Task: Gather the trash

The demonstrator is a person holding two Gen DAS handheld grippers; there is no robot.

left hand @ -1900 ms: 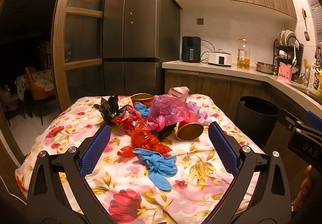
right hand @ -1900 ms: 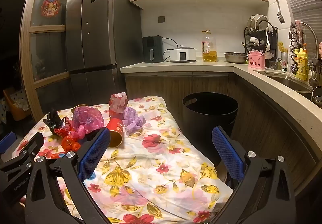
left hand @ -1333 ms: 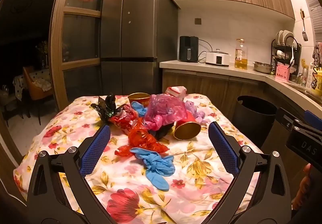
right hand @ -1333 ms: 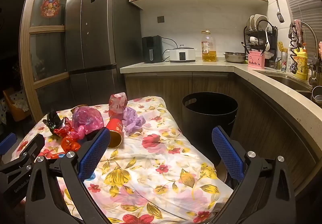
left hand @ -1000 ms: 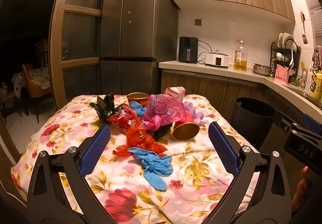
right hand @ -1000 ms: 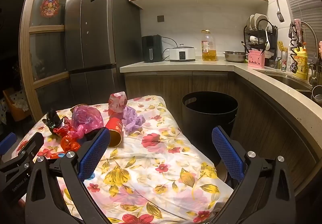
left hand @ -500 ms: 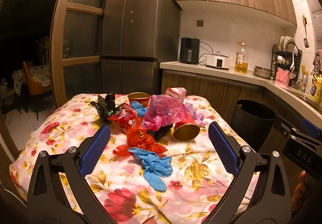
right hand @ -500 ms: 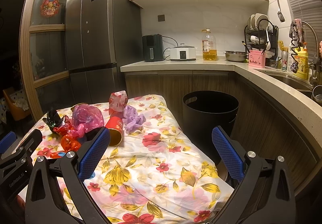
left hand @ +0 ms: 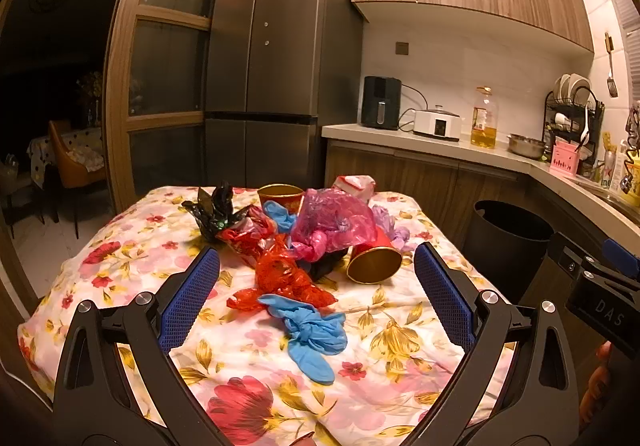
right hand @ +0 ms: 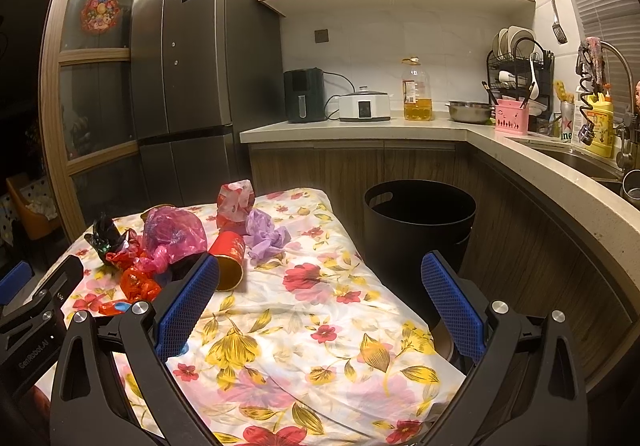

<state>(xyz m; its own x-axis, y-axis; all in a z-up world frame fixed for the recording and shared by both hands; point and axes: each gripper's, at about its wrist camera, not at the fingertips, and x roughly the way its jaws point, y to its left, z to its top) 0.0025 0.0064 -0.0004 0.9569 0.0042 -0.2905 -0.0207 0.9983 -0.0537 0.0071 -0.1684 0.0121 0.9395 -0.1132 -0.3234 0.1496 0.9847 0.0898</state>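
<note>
Trash not yet picked up.
Both left tongs [left hand: 316,298] and right tongs [right hand: 320,302] are held spread; the blue glove [left hand: 310,330] should be pinched next.

Floral cloth covering the table [left hand: 132,246], crinkled glossy red plastic wrap [left hand: 286,274], translucent pink plastic bag [left hand: 334,219], soft blue rubber glove [left hand: 312,334], gold-lined paper cup [left hand: 374,260], matt black plastic bin [right hand: 420,221], brushed-metal refrigerator [left hand: 276,77].

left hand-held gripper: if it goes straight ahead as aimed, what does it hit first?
Likely the blue glove, lying nearest on the floral tablecloth between the open left hand-held gripper fingers. The red plastic bag sits just behind. Depth is uncertain in fisheye.
</note>
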